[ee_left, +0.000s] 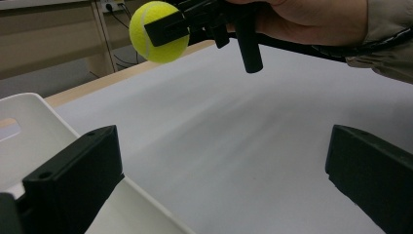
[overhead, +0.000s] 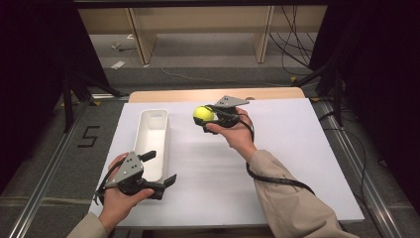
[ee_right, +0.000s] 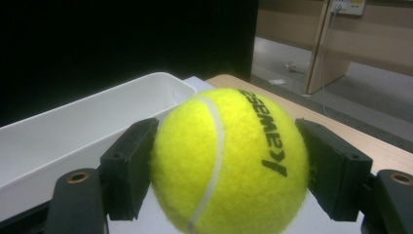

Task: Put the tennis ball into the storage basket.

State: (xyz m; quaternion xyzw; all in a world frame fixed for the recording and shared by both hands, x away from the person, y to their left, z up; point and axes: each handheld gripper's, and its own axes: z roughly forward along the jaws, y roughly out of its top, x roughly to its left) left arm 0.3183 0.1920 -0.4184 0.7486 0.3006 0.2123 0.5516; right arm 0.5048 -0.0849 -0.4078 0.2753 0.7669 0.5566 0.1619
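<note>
While clamped — ball (overhead: 203,114) in raised right hand (overhead: 236,131)

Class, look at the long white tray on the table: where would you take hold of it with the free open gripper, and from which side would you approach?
Grip the white tray by its thin upright wall, probably the long right-hand one facing the bare table. Come from above, one jaw inside and one outside. The left gripper stands open right beside the tray's near end. The right gripper is shut on the tennis ball.
</note>
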